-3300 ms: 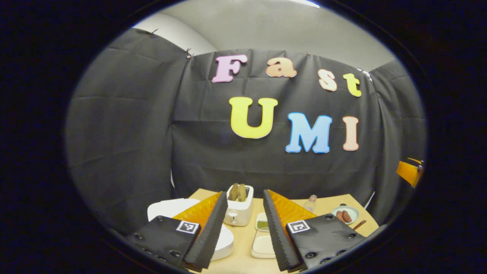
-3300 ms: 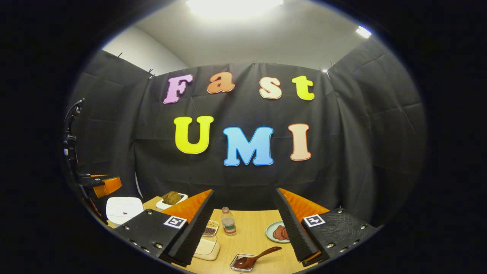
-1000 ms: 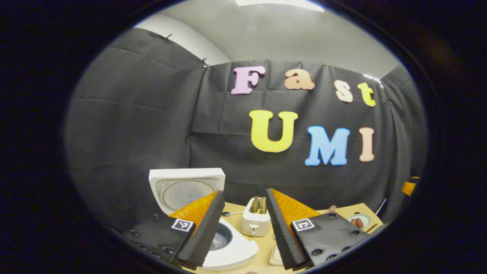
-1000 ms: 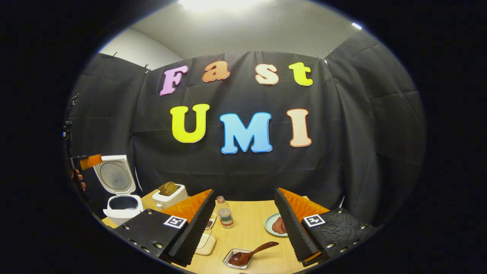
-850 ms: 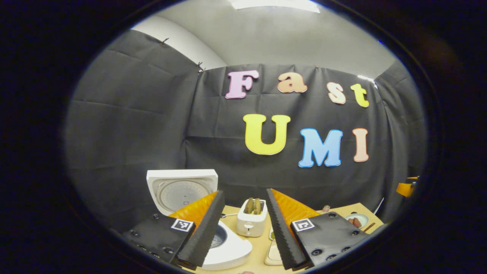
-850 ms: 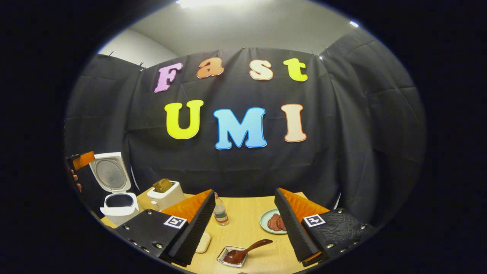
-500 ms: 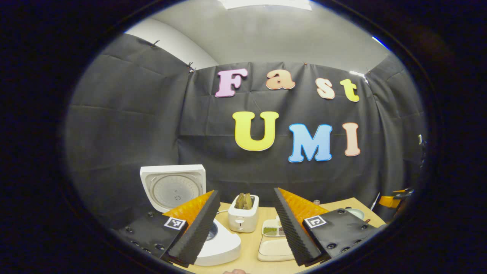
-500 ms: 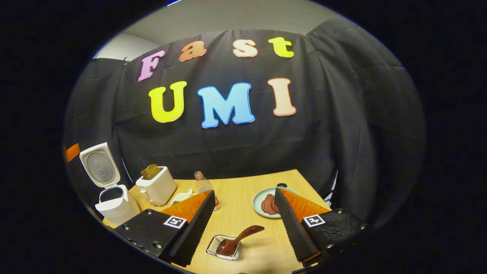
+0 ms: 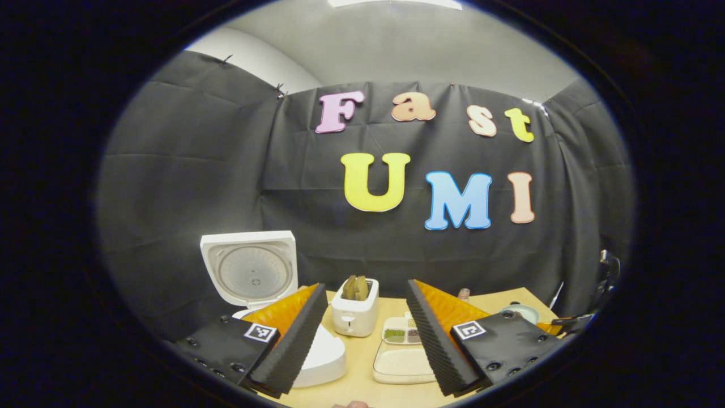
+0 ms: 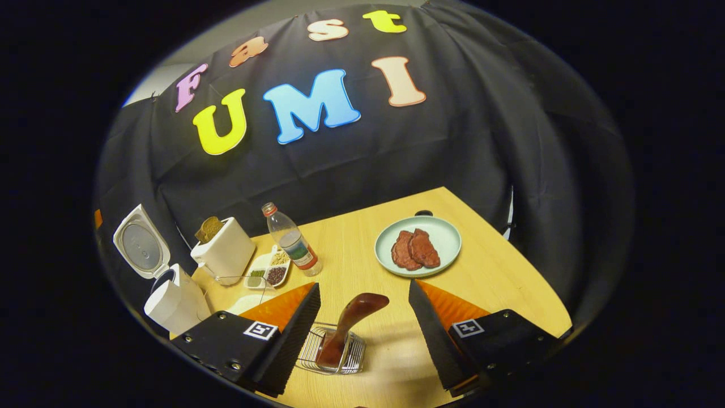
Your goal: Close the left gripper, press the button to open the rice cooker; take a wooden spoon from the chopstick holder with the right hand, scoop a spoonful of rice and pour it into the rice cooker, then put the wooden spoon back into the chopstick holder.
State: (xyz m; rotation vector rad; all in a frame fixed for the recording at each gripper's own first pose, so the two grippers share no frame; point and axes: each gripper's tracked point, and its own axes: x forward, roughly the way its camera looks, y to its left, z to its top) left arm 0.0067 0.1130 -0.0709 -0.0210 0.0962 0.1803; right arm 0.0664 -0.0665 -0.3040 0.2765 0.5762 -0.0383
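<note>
Lid up on the rice cooker (image 9: 266, 294) now, standing open at the tabletop's (image 10: 487, 272) left edge, where a few seconds back it sat shut, so the button step looks done. Left gripper (image 9: 365, 340) pulled back and level, jaws spread wide with nothing between them, toaster (image 9: 354, 313) and a divided tray (image 9: 403, 354) visible in the gap. Right gripper (image 10: 362, 334) tipped sharply down within the last half second, from facing the wall to looking onto the tabletop, jaws wide apart and empty. Wooden spoon (image 10: 348, 323) standing bowl-down and leaning in the wire chopstick holder (image 10: 333, 351) near the front edge, its handle end poking up right between the open jaws, not yet touched. Reads as the approach for the spoon pick-up under way. Same view also taking in the open rice cooker (image 10: 158, 283) far off to the left, with bottle (image 10: 291, 241) and a plate of meat (image 10: 418, 239) further back. Next call, by judgement: drop in around the handle, close, then lift straight up so the light wire holder does not tip or drag along.
</note>
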